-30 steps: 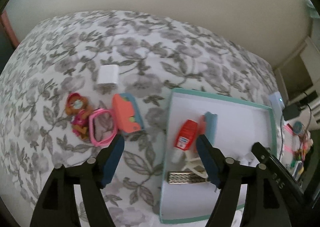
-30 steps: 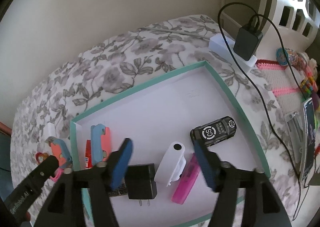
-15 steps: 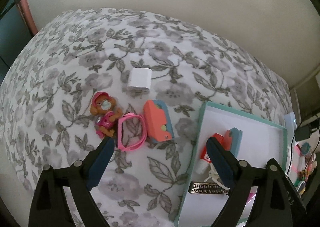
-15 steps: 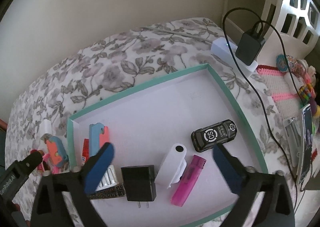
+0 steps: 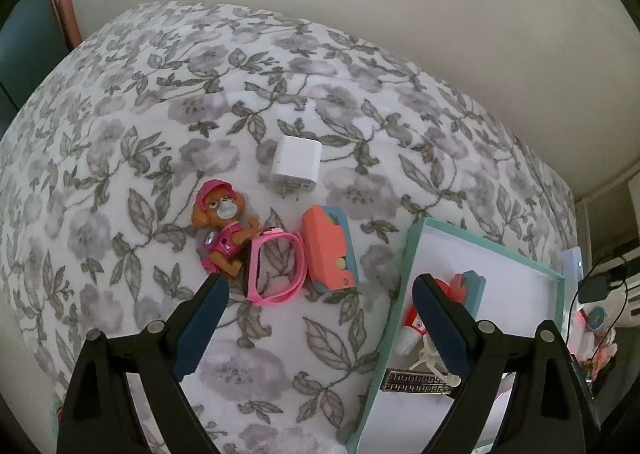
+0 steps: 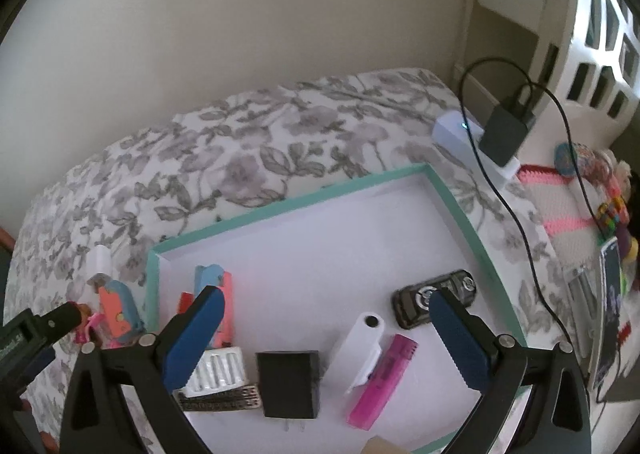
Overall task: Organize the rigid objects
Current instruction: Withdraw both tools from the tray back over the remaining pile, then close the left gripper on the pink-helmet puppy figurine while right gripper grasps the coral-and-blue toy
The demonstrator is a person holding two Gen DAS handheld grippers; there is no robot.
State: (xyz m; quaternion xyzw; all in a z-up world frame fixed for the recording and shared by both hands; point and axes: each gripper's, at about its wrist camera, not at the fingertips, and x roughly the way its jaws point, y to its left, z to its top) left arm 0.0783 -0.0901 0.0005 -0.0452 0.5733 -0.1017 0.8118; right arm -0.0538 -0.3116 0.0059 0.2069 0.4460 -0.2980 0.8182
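A teal-rimmed white tray [image 6: 460, 210] lies on the floral bedspread; it also shows in the left wrist view [image 5: 412, 254]. In it lie a black toy car [image 6: 436, 296], a white clip [image 6: 360, 346], a pink lighter [image 6: 384, 382], a black charger [image 6: 288, 382] and an orange-blue block [image 6: 218, 282]. Left of the tray lie a white charger [image 5: 296, 166], a dog figure [image 5: 222, 230], a pink watch band [image 5: 276, 266] and an orange-blue toy [image 5: 330, 250]. My left gripper [image 5: 318, 294] is open and empty above the bedspread near the watch band. My right gripper [image 6: 326, 312] is open and empty above the tray.
A power strip with a black adapter [image 6: 506, 126] and cable lies beyond the tray's right corner. A pink crochet mat [image 6: 560, 206], a phone [image 6: 610, 294] and small toys sit at the right. A wall runs behind the bed.
My left gripper has swung left from over the tray to the loose toys on the bedspread. My right gripper has opened wider and pulled back a little above the tray.
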